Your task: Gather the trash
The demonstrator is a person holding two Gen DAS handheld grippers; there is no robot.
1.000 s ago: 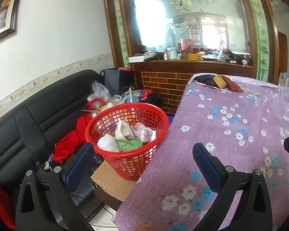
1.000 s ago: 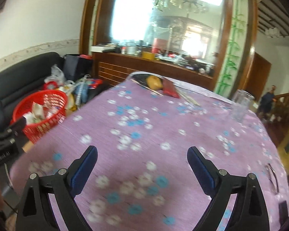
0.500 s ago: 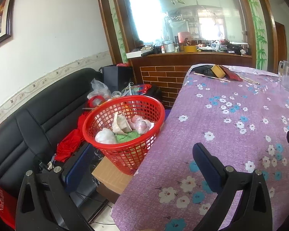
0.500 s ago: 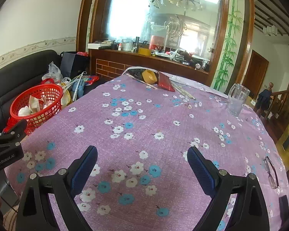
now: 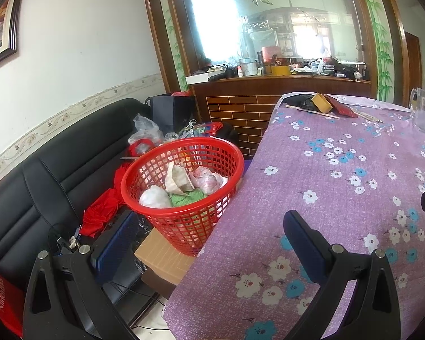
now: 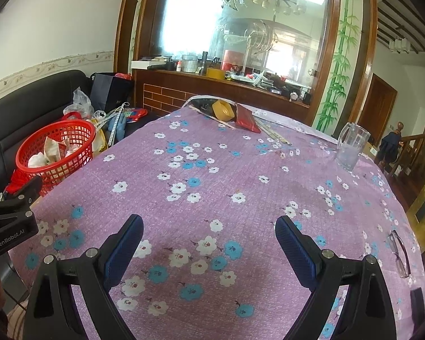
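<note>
A red mesh basket (image 5: 184, 187) stands on a cardboard box (image 5: 161, 255) beside the table's left edge; it also shows in the right wrist view (image 6: 56, 153). It holds crumpled white, pink and green trash (image 5: 184, 187). My left gripper (image 5: 206, 226) is open and empty, straddling the table's edge below the basket. My right gripper (image 6: 209, 235) is open and empty over the purple flowered tablecloth (image 6: 240, 175).
A black sofa (image 5: 42, 175) with red cloth and bags stands at the left. A glass mug (image 6: 351, 147) and glasses (image 6: 399, 252) lie on the table's right. A yellow box (image 6: 223, 110), red packet and sticks lie at the far end.
Both views have steadied and tilted slightly upward. The basket and table items have not moved. Both grippers stay open.
</note>
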